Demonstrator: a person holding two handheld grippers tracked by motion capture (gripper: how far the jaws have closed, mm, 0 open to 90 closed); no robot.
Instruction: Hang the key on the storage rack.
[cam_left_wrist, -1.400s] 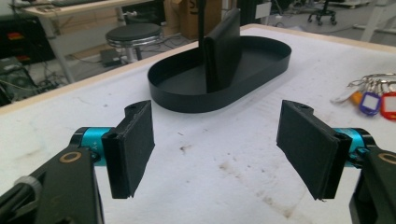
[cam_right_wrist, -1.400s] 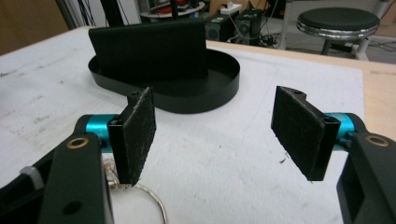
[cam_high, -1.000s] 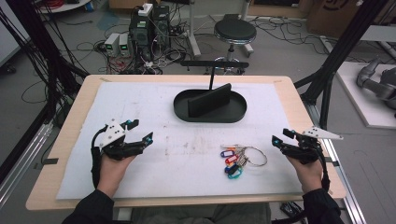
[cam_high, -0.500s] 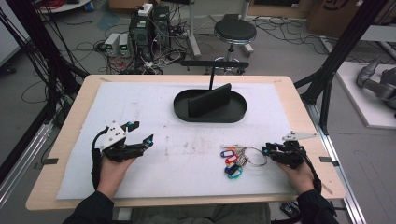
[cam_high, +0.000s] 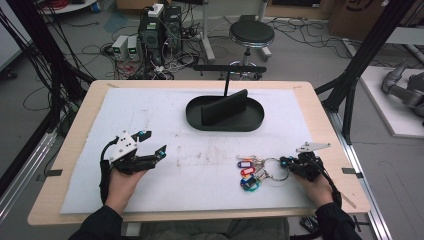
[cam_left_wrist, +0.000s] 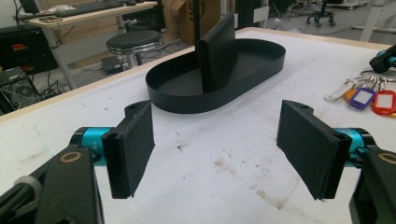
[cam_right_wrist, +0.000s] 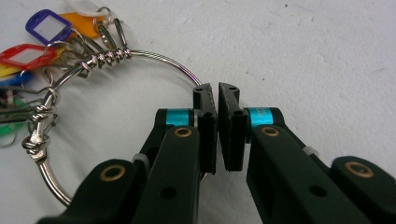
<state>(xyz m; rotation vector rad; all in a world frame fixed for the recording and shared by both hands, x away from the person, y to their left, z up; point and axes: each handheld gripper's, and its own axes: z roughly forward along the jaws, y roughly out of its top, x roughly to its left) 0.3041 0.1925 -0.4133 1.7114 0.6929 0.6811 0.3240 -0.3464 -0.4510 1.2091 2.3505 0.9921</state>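
Note:
A large metal key ring (cam_high: 272, 168) with several coloured tags (cam_high: 247, 171) lies on the white mat at the front right. My right gripper (cam_high: 284, 161) has reached the ring's right side. In the right gripper view its jaws (cam_right_wrist: 215, 93) are pressed nearly together over the ring's wire (cam_right_wrist: 163, 60), which vanishes behind the left pad. My left gripper (cam_high: 154, 141) rests on the mat at the front left, wide open with nothing between its pads (cam_left_wrist: 217, 154). The tags (cam_left_wrist: 369, 95) also sit at the right edge of the left gripper view.
A black oval tray (cam_high: 195, 117) stands at the back middle of the mat with an upright black block (cam_high: 225, 107) in it. From the left gripper the tray (cam_left_wrist: 187, 100) lies straight ahead. A stool and cables are on the floor beyond the table.
My right gripper moved left from the table's right edge to the key ring and its jaws came together on the ring. The left gripper stayed put and open.

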